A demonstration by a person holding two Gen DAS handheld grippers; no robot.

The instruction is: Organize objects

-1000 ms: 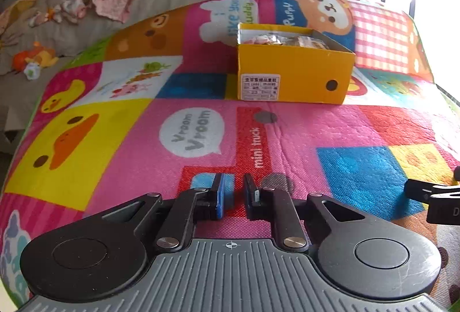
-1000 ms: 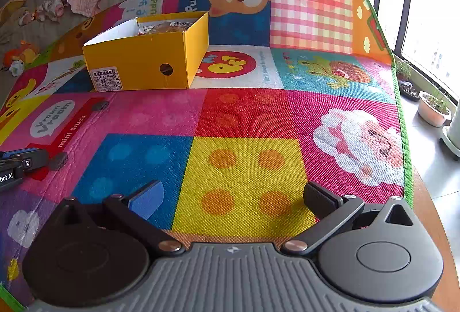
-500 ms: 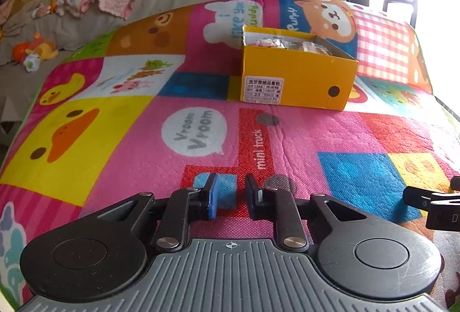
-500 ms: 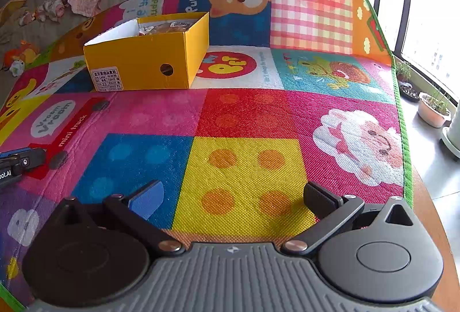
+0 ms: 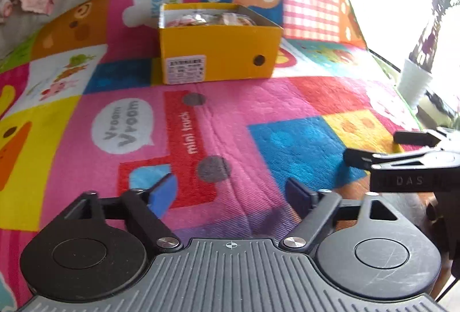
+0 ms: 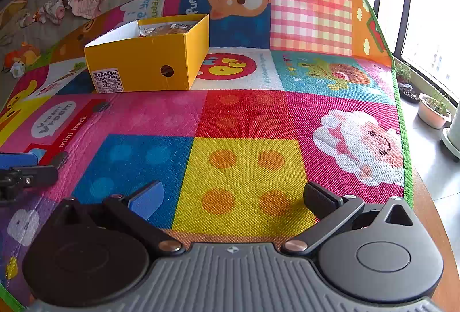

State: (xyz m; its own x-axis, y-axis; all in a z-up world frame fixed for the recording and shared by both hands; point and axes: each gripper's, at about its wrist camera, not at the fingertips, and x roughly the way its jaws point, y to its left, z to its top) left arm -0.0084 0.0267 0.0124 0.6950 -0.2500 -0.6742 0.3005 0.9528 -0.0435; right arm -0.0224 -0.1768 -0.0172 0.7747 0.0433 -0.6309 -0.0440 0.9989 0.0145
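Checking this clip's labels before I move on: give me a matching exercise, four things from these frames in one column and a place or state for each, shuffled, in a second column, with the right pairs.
Things
1. yellow box
2. left gripper
3. potted plant
4. clothes

Places or states
A. on the floor by the window
B. heaped on the grey sofa behind the mat
C. on the mat, top open, packets inside
D. jaws opening, nothing between them

Pairs: 1-C, 2-D, 3-A, 4-B
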